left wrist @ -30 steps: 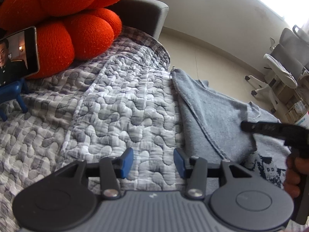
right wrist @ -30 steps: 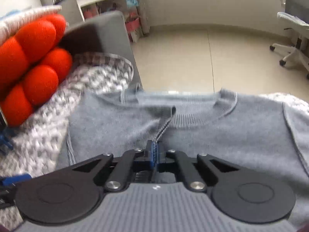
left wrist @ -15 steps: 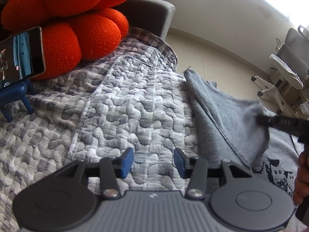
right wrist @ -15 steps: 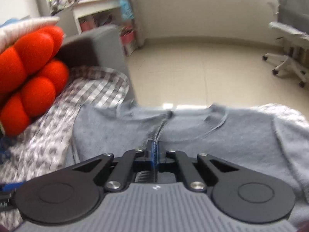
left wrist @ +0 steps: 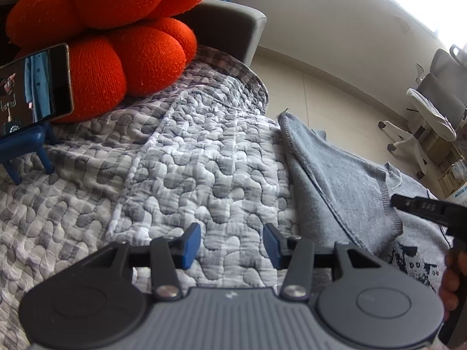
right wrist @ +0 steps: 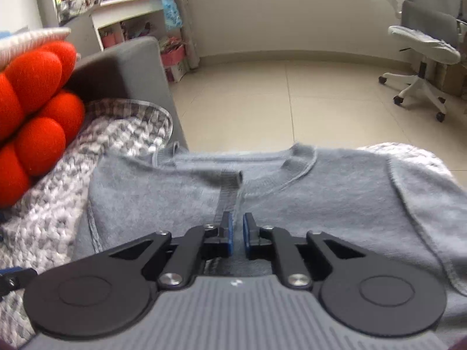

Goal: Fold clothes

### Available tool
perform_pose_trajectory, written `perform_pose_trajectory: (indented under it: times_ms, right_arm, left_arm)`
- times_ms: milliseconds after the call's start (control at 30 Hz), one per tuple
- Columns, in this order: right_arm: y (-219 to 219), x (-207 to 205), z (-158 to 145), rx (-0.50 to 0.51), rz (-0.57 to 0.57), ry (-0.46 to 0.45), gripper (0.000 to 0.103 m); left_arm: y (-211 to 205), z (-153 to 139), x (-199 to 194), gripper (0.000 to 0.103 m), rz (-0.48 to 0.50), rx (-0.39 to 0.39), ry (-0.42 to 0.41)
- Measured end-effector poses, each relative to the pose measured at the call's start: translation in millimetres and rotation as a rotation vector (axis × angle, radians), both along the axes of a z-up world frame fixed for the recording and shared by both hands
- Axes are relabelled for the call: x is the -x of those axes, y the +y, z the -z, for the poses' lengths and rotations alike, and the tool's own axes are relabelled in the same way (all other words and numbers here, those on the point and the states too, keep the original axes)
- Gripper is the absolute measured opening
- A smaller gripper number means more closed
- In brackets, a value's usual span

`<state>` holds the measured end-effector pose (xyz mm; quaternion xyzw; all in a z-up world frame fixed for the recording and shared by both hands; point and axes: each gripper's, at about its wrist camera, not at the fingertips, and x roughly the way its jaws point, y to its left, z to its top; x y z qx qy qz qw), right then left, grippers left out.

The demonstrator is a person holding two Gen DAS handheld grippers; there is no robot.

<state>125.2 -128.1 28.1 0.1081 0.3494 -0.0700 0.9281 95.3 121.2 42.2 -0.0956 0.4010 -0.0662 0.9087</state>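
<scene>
Black claw [right wrist: 236,232], blue pads [right wrist: 228,234], silver screws [right wrist: 170,278].

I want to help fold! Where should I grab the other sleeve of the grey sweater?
Probably at the sleeve edge on the right side of the grey sweater, coming from the right. It lies flat and spread out there, while the left sleeve is already folded across the chest.

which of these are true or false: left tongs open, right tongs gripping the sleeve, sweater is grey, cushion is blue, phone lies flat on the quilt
The left tongs are open: true.
The right tongs grip the sleeve: false, their jaws are slightly apart, the sleeve just ahead of them.
The sweater is grey: true.
The cushion is blue: false, it is orange-red.
The phone lies flat on the quilt: false, it is propped on a blue stand.
</scene>
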Motion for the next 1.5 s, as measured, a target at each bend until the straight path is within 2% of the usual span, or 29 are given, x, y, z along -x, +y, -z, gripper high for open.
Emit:
perform_pose_trajectory:
  times_ms: [167, 300, 367, 433, 500, 600, 833, 933, 1167, 1200, 1267, 1300, 1400, 1500]
  right_arm:
    - [-0.3, 12.9, -20.7, 0.002, -0.002, -0.028, 0.013]
    - [9.0, 29.7, -36.9, -0.005, -0.056, -0.014, 0.013]
    - [13.4, 45.9, -43.6, -0.056, -0.085, 0.004, 0.017]
    - [17.4, 65.9, -47.9, -0.123, -0.112, 0.024, 0.038]
    - [21.3, 85.4, -45.7, -0.2, -0.157, 0.057, 0.04]
    - [33.0, 104.6, -37.9, -0.217, -0.19, 0.096, 0.04]
    - [70.3, 130.1, -16.7, -0.193, -0.276, 0.18, 0.04]
    - [79.2, 153.0, -13.2, -0.224, -0.291, 0.191, 0.04]
    - [107.1, 220.5, 5.2, -0.191, -0.343, 0.236, 0.04]
    - [109.1, 225.2, 8.6, -0.192, -0.345, 0.243, 0.038]
    - [112.8, 229.2, 11.2, -0.154, -0.337, 0.234, 0.023]
    - [114.4, 231.1, 12.4, -0.137, -0.333, 0.23, 0.007]
    - [101.5, 234.7, 6.3, -0.243, -0.291, 0.199, 0.005]
    - [98.9, 239.2, 5.4, -0.218, -0.259, 0.199, 0.005]
  left_arm:
    - [1.2, -2.9, 2.3, 0.048, -0.003, 0.009, -0.007]
    - [0.8, -6.8, 5.1, 0.048, 0.005, 0.013, -0.013]
    - [2.6, -9.6, 6.2, 0.048, 0.003, 0.024, -0.015]
    - [7.4, -12.1, 6.8, 0.049, -0.013, 0.052, -0.014]
    - [10.8, -14.1, 7.4, 0.049, -0.018, 0.087, -0.014]
    - [9.0, -16.1, 9.4, 0.049, -0.004, 0.11, -0.021]
    - [-14.0, -14.5, 14.0, 0.049, 0.087, 0.044, -0.019]
    - [-17.5, -12.8, 13.3, 0.049, 0.106, 0.024, -0.014]
    - [-25.8, -10.2, 14.8, 0.049, 0.175, -0.005, -0.012]
    - [-28.7, -8.7, 15.4, 0.049, 0.188, -0.015, -0.007]
    - [-36.5, -4.6, 16.6, 0.049, 0.226, -0.047, 0.006]
    - [-39.9, -2.3, 17.1, 0.049, 0.245, -0.062, 0.014]
    - [-42.5, 5.9, 17.1, 0.049, 0.281, -0.09, 0.043]
    - [-44.5, 7.7, 20.5, 0.05, 0.313, -0.126, 0.031]
